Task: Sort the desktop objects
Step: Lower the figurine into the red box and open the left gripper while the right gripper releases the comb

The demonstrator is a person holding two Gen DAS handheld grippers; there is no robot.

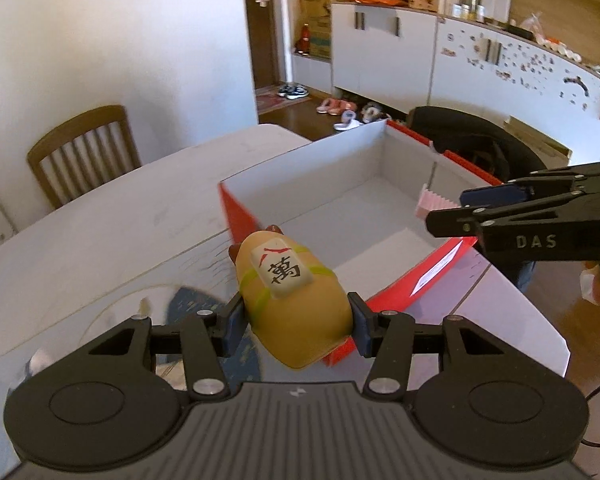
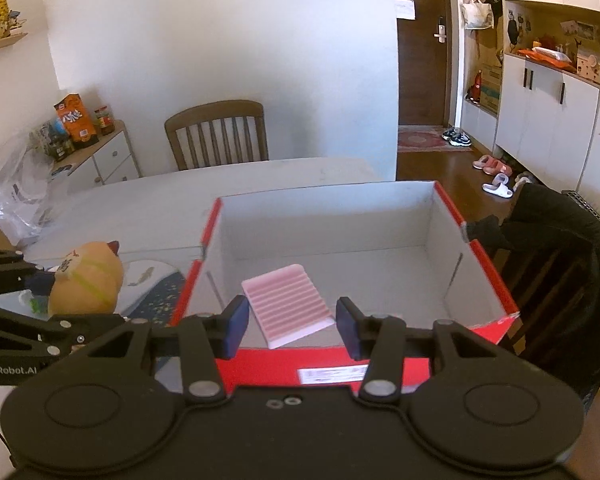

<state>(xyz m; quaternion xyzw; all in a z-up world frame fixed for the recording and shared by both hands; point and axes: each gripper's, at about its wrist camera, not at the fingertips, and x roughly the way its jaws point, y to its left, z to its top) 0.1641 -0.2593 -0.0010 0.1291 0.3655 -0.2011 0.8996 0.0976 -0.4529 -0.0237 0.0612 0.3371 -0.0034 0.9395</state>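
Note:
A yellow toy figure with a mahjong tile on its back hangs between the pads of my left gripper, which is shut on it just above the near left corner of the red box. The box is white inside. My right gripper comes in from the right over the box's right wall, shut on a pink ridged tray. In the right wrist view the pink ridged tray sits tilted between the pads of my right gripper, above the floor of the red box. The toy figure and my left gripper appear at the left.
The box stands on a white table beside a blue patterned mat. A wooden chair stands behind the table. A dark garment hangs over a chair right of the box. A plastic bag and a low cabinet are far left.

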